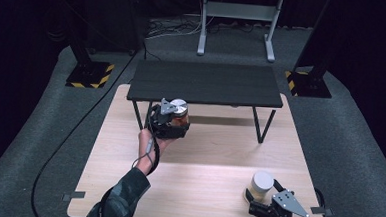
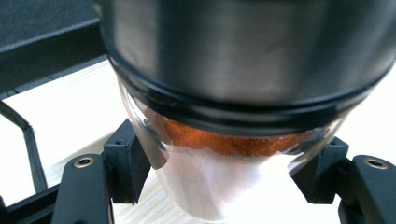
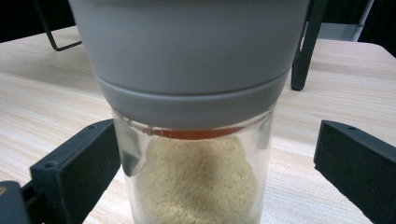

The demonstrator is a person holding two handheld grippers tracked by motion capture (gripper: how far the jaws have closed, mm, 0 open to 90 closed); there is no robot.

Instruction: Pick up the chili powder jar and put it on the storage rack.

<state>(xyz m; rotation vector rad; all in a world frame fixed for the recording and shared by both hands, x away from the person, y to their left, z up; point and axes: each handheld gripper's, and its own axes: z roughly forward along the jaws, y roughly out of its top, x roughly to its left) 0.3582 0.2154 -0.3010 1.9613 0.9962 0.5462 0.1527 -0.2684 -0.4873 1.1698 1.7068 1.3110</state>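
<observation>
Your left jar (image 1: 179,114): clear glass, metal lid, orange-red powder inside, raised off the table just in front of the dark shelf. Your right jar (image 1: 261,185): clear glass, grey lid, pale yellow grains, upright on the table's near right.

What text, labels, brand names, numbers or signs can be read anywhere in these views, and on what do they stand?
None: no words, numbers or brand marks are readable.
Jar with the metal lid, held in the left gripper: no label.
Jar with the grey lid, between the jaws of the right gripper: no label.
Yellow-and-black hazard stripes on the stand bases on the floor: a warning pattern, no lettering.
</observation>
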